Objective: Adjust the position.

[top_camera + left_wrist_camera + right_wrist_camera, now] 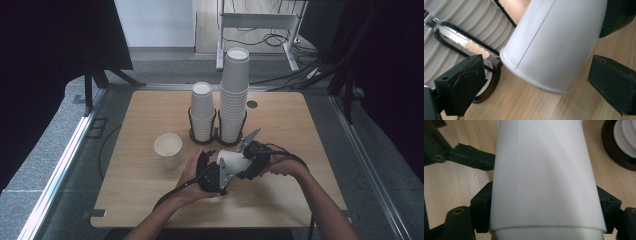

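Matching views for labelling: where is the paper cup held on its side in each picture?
High view: held paper cup low centre, between both grippers.
Left gripper view: held paper cup upper centre, bottom end facing the camera.
Right gripper view: held paper cup centre, across the picture's height.
Shared landmark: black cup holder.

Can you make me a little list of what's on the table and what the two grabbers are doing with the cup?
Table: wooden table
Held thing: white paper cup, tipped on its side
Right hand-held gripper: jaws pressed on both sides of the paper cup
Left hand-held gripper: jaws wide apart, not touching the paper cup
Standing alone: upright paper cup, left of the holder
Holder: black cup holder with two rings
Short stack of cups: left ring
Tall stack of cups: right ring
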The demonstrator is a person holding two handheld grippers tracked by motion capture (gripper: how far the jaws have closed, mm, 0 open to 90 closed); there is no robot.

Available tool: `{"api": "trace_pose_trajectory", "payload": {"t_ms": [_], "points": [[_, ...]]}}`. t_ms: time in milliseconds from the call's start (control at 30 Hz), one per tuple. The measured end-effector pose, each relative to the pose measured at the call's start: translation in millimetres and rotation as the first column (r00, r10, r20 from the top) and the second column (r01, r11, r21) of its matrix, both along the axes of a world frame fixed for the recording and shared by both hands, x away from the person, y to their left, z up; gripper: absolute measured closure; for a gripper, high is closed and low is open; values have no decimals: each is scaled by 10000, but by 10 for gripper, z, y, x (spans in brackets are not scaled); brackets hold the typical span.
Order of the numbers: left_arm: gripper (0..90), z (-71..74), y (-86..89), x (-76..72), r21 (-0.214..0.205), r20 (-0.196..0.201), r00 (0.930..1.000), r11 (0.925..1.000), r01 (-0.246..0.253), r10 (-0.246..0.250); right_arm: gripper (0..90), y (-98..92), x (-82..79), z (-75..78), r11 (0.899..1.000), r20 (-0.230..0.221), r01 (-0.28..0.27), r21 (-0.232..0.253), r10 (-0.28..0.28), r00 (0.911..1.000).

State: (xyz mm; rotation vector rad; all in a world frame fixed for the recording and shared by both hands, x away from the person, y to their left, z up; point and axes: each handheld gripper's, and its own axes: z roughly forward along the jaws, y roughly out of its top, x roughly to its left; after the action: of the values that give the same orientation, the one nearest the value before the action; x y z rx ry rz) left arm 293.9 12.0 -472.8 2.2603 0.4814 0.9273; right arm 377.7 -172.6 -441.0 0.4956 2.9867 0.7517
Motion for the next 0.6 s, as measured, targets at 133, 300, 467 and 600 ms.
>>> {"api": "trace_pose_trajectory", "payload": {"t_ms": [133, 300, 467, 600], "points": [[20, 38, 91, 17, -734, -289, 9993, 9970, -250, 230, 220, -12, 12, 6, 9992, 218, 172, 353, -180, 9996], [26, 54, 180, 49, -1190, -607, 9971, 9915, -533, 463, 220, -30, 16, 4, 9952, 401, 611, 769, -644, 9971], [40, 68, 239, 91, -1255, -634, 9948, 9882, -877, 802, 219, -6, 24, 8, 9845, 690, 1182, 1298, -1279, 9894], [51, 85, 290, 111, -1618, -834, 9920, 9810, -1073, 947, 219, 35, 25, 14, 9736, 801, 1533, 1692, -1686, 9824]]}}
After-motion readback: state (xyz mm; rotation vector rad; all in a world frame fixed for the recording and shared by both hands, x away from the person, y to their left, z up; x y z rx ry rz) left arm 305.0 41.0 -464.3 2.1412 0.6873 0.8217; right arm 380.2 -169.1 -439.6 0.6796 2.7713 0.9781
